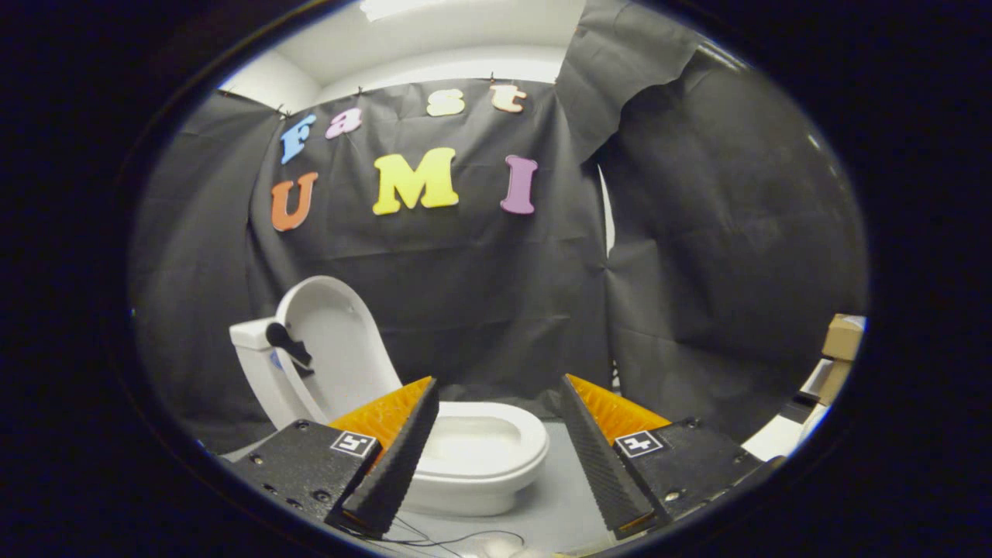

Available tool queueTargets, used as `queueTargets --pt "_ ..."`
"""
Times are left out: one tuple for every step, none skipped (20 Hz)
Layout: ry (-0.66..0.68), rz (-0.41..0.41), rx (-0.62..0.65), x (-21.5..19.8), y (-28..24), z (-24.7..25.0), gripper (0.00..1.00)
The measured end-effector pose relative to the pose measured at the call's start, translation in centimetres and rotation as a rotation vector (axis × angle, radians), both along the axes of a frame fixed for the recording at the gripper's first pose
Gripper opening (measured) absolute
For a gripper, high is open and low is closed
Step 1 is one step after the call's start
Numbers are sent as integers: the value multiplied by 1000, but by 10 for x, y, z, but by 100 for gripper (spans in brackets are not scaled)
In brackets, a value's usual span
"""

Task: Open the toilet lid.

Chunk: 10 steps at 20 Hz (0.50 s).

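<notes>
A small white toilet stands on a grey surface just ahead of my fingers, toward the left one. Its lid stands raised, leaning back against the white tank, so the bowl lies uncovered. A dark handle-like piece sits at the lid's left side by the tank. My gripper is open, fingers wide apart with nothing between them. The left finger overlaps the bowl's near left rim in the view; whether it touches is unclear.
Black cloth walls close in behind and to the right of the toilet. Cardboard boxes and white items stand at the far right. A thin dark wire lies on the grey surface near my fingers.
</notes>
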<state>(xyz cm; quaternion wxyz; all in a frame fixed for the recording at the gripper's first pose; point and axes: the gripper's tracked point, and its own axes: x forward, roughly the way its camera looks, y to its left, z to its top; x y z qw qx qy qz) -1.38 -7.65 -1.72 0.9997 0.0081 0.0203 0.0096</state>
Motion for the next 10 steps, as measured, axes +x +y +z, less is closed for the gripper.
queueTargets --pt "6 -12 0 0 -6 -7 97" --pt "-1 -23 9 0 -11 -9 97" --pt "-7 -22 13 0 -12 -8 97" --pt "-10 -22 7 0 -13 -10 97" --pt "-20 -23 -5 -1 -16 -11 97" --pt "-44 -23 -16 -4 -18 -6 97" --pt "-62 -29 -30 -4 -19 -2 97" --pt "-73 -38 -51 -5 -20 0 97" --pt "-84 -38 -72 -6 -19 0 97" --pt "-94 -42 -85 -7 -17 1 97"
